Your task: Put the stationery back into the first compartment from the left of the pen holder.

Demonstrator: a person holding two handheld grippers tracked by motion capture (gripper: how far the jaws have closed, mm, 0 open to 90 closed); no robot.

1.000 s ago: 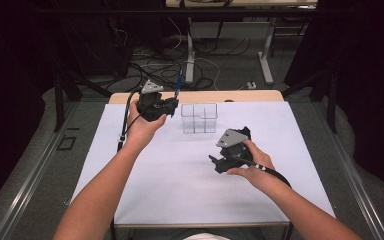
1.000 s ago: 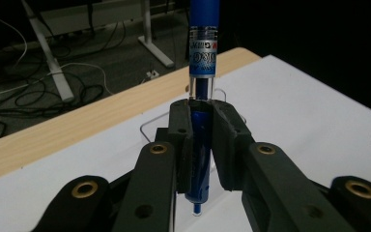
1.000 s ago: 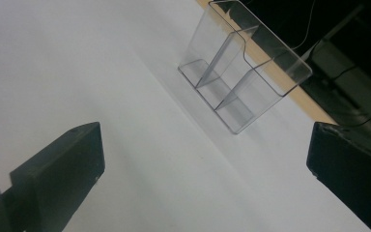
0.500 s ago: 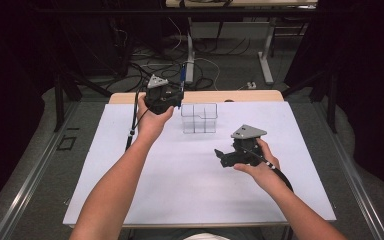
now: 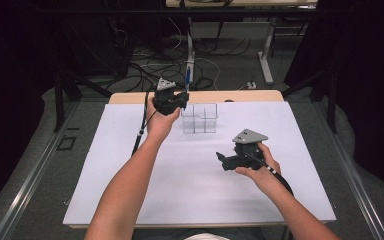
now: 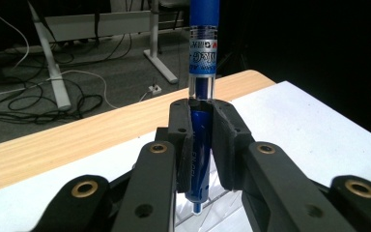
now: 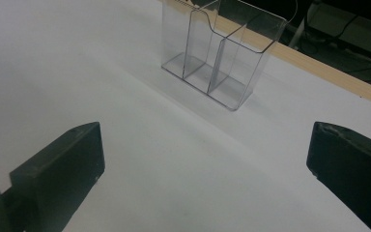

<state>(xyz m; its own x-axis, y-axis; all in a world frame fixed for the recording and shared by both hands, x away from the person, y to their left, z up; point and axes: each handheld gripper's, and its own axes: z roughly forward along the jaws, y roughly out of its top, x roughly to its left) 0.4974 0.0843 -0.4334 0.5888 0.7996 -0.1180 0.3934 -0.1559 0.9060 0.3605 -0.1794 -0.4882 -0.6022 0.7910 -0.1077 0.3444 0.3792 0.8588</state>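
Just left of the clear acrylic organizer (image 5: 198,118), above its left end, a blue pen (image 6: 199,145) stands upright, pinched between the jaws of the left gripper (image 5: 183,98). In the left gripper view the two black jaws press against the pen's blue lower barrel from both sides; the transparent labelled section and blue upper part rise above the jaws, and the tip points down toward the organizer's rim, not yet inside it. The left hand (image 5: 160,120) holds this gripper raised beside the organizer's left wall, with its cable (image 5: 141,127) trailing down toward the person.

The organizer stands upright on the white table surface (image 5: 130,190), near the far wooden edge (image 5: 240,96). In the right gripper view, it shows three empty compartments (image 7: 207,72) separated by clear dividers.

The right gripper (image 5: 221,159) is located nearer the person than the organizer and to its right, well apart from it. Its jaws are spread wide with nothing between them, and they point toward the organizer. The right hand (image 5: 260,167) grips it from behind, and a grey three-cornered plate (image 5: 250,135) sits on top.
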